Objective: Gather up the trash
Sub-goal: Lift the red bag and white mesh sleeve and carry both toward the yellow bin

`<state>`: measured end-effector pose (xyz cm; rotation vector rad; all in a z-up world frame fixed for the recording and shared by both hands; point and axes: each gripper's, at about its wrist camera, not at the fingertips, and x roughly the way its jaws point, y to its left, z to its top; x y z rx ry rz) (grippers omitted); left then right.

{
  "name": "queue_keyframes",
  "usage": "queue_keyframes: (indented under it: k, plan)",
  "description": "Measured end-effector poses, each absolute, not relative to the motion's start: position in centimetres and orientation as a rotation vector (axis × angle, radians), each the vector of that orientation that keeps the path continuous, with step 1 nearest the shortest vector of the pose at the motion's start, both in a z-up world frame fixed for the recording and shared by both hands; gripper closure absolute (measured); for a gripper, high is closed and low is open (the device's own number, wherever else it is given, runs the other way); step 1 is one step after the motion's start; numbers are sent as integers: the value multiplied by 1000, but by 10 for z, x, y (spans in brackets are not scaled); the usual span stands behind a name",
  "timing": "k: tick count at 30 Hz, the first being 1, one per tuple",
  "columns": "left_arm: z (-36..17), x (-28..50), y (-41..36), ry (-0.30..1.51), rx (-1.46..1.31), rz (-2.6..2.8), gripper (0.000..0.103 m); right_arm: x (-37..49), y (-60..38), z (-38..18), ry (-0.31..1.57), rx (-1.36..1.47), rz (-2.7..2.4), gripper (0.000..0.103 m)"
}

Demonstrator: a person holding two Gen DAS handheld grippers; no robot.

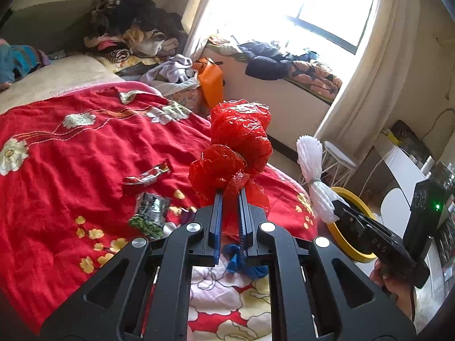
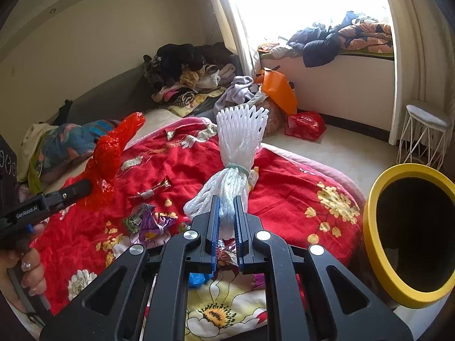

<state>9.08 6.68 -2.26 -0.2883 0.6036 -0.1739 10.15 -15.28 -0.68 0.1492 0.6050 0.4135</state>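
A: Red fabric with white and yellow flowers covers most of the scene; that is the bedspread (image 1: 71,156), filling the 9 o'clock half of the left wrist view.

B: And the bin?

A: The yellow-rimmed bin (image 2: 409,236), dark inside, sits at 3 o'clock in the right wrist view, just beside the bed's edge.

B: What does the left gripper (image 1: 230,196) carry?

A: Its jaws are clamped on a crumpled red plastic bag (image 1: 241,136), which stands up over the bedspread toward 12 o'clock.

B: The right gripper (image 2: 226,201)?

A: Closed around the tied end of a white foam fruit net (image 2: 241,133); the net fans open at the top, a greenish band cinching its middle. From the left wrist view it hangs at 3 o'clock, in front of the bin's rim.

B: Anything loose on the bed?

A: A red snack wrapper (image 1: 148,177) and a green-pea packet (image 1: 149,213) lie at 8 o'clock from the red bag, near each other.
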Motion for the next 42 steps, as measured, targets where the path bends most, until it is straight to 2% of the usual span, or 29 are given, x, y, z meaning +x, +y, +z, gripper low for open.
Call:
queue_keyframes:
  k: [16,42]
  plan:
    - [-24,93,22,631,-220,-274,97,94,-195,11,537,208,302,93]
    - [-32,104,-57,675,-121,-410,97,87,-275,6,505,273,49,93]
